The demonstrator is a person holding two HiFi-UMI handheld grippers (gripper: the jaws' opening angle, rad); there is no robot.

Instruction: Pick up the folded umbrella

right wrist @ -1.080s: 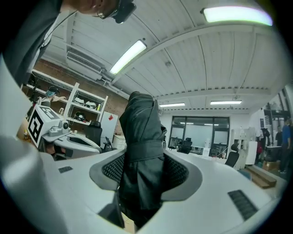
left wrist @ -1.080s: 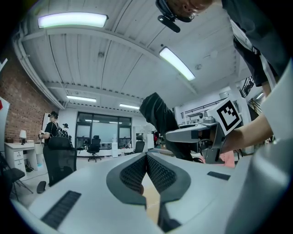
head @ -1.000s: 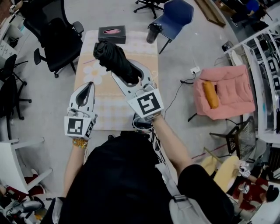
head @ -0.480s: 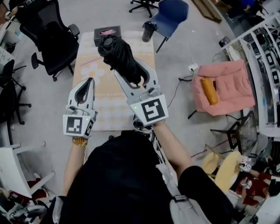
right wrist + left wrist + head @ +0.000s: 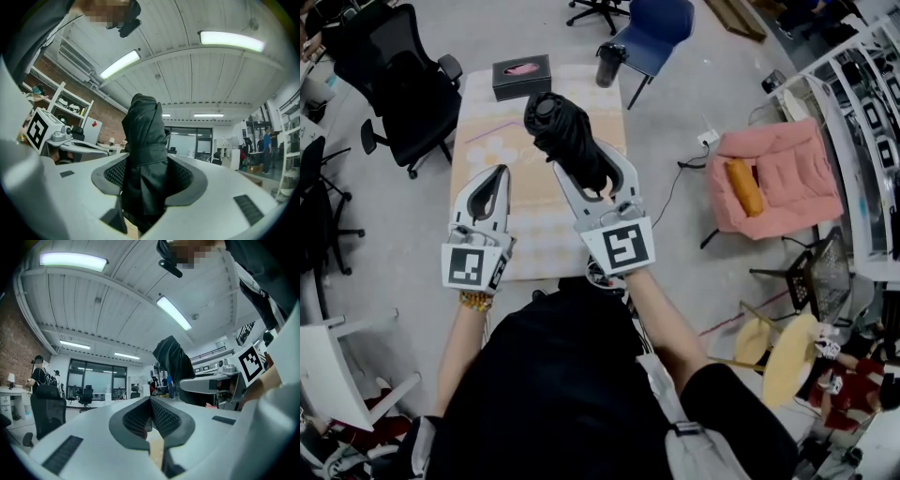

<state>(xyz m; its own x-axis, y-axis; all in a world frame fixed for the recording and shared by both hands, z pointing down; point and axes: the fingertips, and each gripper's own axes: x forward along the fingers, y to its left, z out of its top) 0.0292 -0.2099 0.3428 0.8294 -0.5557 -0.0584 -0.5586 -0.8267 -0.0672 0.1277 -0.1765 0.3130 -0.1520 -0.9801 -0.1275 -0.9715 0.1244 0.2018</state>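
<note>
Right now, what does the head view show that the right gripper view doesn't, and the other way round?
Only the head view shows the table below, a black box at its far end, a blue chair and a pink armchair. Only the right gripper view shows ceiling lights, a brick wall and the meshed pads pressing in. Both show the right gripper shut on the black umbrella.

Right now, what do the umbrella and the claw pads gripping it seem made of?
The folded umbrella looks like thin matte black fabric, perhaps nylon: it creases and bunches under a wrap strap. The right claw has pads that seem dark rubber, given their fine dotted texture.
</note>
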